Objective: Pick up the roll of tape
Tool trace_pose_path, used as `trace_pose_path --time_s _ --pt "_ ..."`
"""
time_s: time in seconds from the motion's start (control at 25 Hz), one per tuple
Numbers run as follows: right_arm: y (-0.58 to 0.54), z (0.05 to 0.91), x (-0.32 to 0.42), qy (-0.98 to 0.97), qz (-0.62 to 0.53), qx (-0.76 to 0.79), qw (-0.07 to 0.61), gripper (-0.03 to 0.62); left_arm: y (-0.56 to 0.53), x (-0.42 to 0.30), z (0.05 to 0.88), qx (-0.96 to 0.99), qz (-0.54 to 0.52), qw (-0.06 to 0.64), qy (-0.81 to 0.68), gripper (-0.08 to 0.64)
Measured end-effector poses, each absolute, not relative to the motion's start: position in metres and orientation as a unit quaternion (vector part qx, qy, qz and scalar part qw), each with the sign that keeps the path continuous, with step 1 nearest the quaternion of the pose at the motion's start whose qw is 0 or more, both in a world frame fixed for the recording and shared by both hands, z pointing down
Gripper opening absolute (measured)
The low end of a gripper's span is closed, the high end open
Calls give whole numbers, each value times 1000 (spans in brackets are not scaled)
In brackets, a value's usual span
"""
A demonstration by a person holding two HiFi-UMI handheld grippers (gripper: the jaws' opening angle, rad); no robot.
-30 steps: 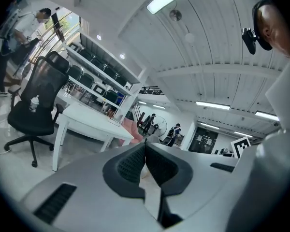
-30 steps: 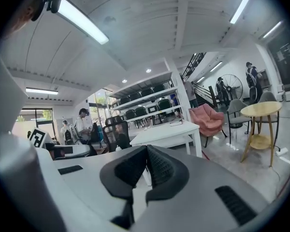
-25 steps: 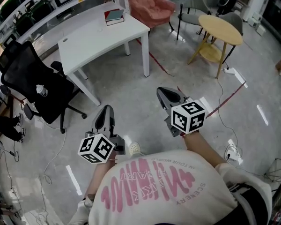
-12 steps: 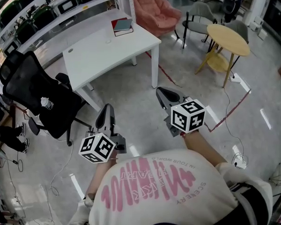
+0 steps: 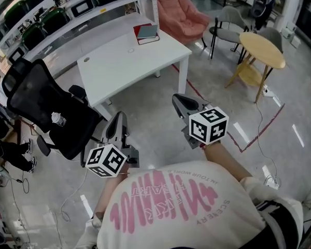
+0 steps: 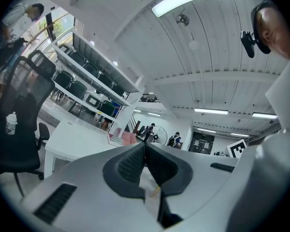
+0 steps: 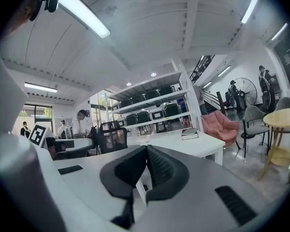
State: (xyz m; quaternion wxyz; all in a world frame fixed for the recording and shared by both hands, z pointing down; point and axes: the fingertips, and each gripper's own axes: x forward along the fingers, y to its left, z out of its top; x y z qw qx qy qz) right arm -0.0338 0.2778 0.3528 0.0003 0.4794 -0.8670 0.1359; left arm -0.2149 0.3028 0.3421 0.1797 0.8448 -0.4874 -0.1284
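Head view, with both gripper views. Your left gripper (image 5: 118, 119) and right gripper (image 5: 179, 100) are held out level over the bare floor (image 5: 160, 113), each with its jaws closed pad to pad and nothing between them; the left gripper view (image 6: 145, 147) and the right gripper view (image 7: 146, 151) confirm this. The only candidate for the roll of tape (image 5: 130, 50) is a small pale ring lying on the white tabletop (image 5: 111, 69). It sits towards the far side of the tabletop, near the stacked books (image 5: 146, 33) at the far right corner. It is too small here to be identified with certainty, or to tell whether it lies flat. The relation that governs the coming move is this: the ring lies well ahead of both pairs of jaws, across open floor and most of the tabletop's depth. In the head view it sits slightly right of the left gripper's line and clearly left of the right gripper's. Neither hand is plainly nearer. A ring has no long axis to align with, so approach direction is probably free. The black office chair (image 5: 44, 105) stands at the table's near left, so your right side likely has the clearer path. You will need to open the jaws before reaching it.
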Motion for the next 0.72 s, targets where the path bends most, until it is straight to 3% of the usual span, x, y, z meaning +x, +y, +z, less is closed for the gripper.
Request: trace_pose_path --time_s 0.72 --pt "242 406 -53 -866 182 464 41 15 273 -235 393 817 -121 238 -511 25"
